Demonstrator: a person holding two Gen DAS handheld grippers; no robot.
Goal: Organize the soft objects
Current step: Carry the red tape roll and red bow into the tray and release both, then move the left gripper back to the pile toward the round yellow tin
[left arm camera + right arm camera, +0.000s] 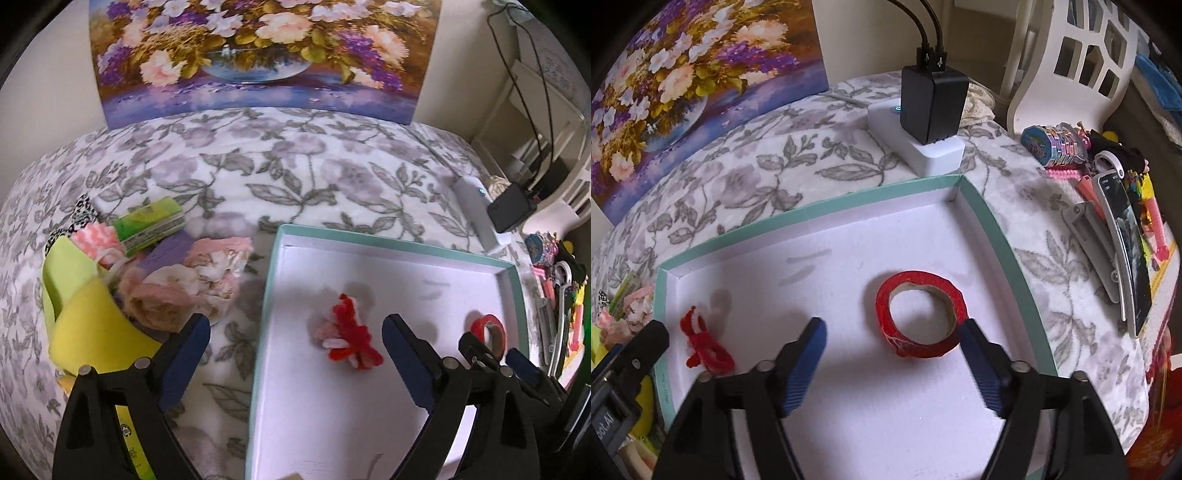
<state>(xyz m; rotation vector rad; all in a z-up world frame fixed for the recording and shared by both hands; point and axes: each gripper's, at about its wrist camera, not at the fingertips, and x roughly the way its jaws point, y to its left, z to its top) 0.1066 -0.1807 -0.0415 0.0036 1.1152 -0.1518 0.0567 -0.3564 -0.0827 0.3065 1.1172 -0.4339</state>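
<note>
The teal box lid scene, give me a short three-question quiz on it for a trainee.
1. True or false: the red tape roll lies inside the teal box lid.
2. Which item sits left of the tape roll in the lid: A) red and white pipe-cleaner bundle, B) phone?
3. Are the left hand-held gripper and right hand-held gripper open or shut?

Key: 1 true; 2 A; 3 both open, holding nothing.

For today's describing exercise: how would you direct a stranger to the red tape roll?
Find the shallow teal-rimmed box on the flowered cover. Two red things lie on its white floor: the red tape roll is the one nearer the phone side. It is a smooth hollow ring, unlike the fuzzy red pipe-cleaner bundle.
</note>
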